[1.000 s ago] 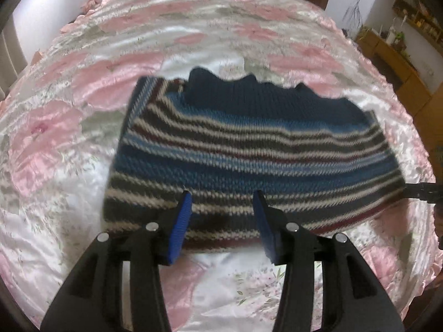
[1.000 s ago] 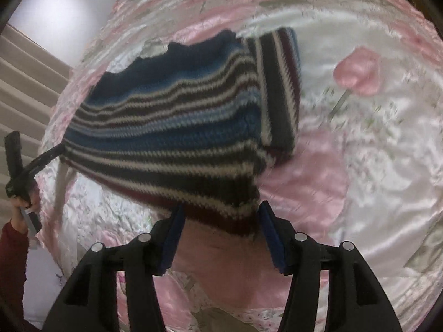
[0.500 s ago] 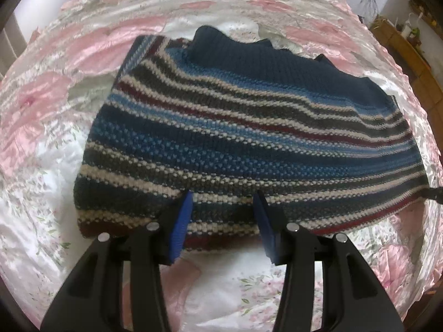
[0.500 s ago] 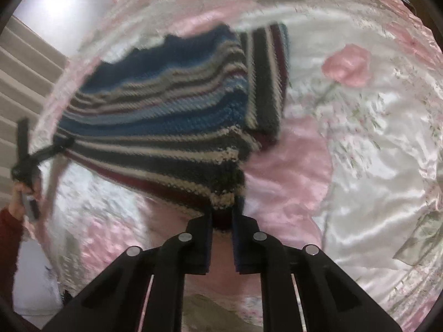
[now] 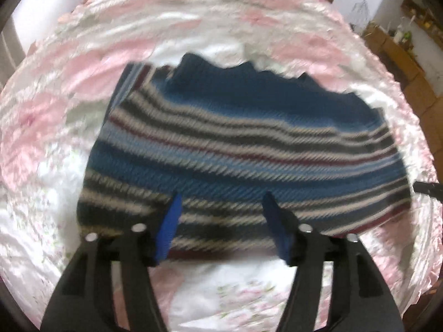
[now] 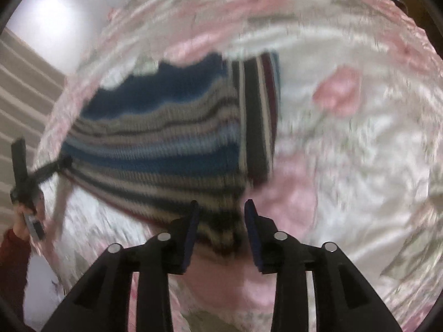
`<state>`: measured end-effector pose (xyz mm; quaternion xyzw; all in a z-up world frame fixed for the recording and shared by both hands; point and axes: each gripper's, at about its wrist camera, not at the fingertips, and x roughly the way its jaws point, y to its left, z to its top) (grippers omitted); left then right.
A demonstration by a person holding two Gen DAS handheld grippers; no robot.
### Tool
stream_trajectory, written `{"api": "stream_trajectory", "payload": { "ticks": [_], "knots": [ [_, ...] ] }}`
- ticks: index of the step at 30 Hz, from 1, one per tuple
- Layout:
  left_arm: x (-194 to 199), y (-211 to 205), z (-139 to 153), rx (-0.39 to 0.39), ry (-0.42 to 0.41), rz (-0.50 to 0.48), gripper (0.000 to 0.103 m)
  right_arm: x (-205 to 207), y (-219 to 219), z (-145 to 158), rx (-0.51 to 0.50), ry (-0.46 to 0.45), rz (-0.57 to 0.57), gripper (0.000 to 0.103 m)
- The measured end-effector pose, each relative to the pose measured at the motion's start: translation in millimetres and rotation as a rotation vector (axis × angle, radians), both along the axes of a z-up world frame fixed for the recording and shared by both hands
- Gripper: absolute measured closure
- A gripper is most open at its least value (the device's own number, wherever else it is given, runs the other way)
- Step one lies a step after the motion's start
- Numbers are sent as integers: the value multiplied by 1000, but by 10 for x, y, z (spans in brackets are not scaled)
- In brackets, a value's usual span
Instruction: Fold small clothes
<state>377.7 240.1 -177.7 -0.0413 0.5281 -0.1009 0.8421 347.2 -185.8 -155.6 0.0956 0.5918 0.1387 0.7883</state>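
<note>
Showing striped sweater flat at bed centre, sleeve tucked at 3 o'clock | left gripper fingers wide apart, empty, over 6 o'clock hem | right gripper fingers parted astride hem corner, grip uncertain | judged: final body fold left

Half a second ago the right gripper was pinched shut on the near corner of the striped sweater; its blue pads now stand apart with that corner lying loose between them. The left gripper has spread wider than before and has drawn back a little from the sweater's hem, so more of the pink floral bedspread shows round the garment. Both views have gone blurry with motion
</note>
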Motion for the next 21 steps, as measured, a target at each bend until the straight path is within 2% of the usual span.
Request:
{"api": "stream_trajectory", "payload": {
  "ticks": [2, 6, 14, 16, 20, 21],
  "knots": [
    [93, -134, 14, 8, -3, -9, 40, 200, 41, 19, 6, -13, -9, 66],
    [288, -331, -56, 6, 8, -8, 40, 580, 141, -37, -9, -32, -26, 57],
    [456, -458, -251, 37, 13, 12, 40, 902, 212, -354, -27, 18, -28, 57],
    [484, -450, -283, 38, 12, 20, 40, 931, 245, -407, -26, 21, -25, 65],
    [503, -463, -297, 55, -2, 19, 40, 947, 263, -409, -36, 3, -26, 88],
    [501, -466, -291, 57, -7, 19, 40, 941, 231, -382, -22, -4, -35, 90]
  ]
}}
